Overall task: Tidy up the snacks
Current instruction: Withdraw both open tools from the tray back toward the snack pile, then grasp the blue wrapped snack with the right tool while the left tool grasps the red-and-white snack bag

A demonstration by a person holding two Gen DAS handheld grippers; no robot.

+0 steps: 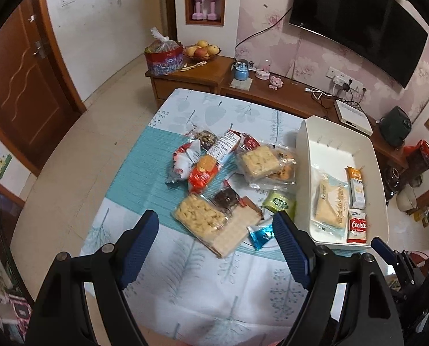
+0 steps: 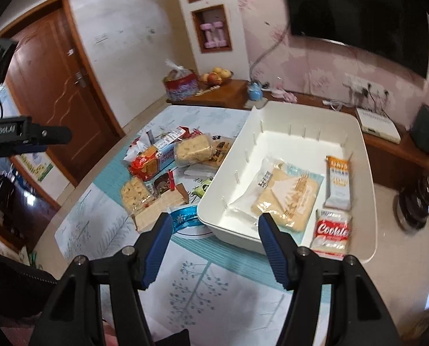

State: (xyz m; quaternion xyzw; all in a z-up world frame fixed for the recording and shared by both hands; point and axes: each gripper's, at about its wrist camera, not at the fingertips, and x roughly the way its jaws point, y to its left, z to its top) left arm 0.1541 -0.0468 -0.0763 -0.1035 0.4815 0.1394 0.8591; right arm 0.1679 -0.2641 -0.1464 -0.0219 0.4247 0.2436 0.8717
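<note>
Tablecloth (image 1: 203, 282) holds snack pile (image 1: 214, 190) beyond both grippers' wide-spread, empty fingers (image 1: 139, 248).

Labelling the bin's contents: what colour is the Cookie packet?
Red and white Cookie packet, clearest in the right wrist view.

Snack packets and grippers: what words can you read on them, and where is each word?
"Cookie": on the red and white packet in the white bin.
"OATS": on the orange and white bar wrapper in the bin; its smaller print is too small to read.
"GenRobot.AI": on the side of the left gripper, seen from the right wrist camera.
The packets on the table have print too blurred to read.
</note>
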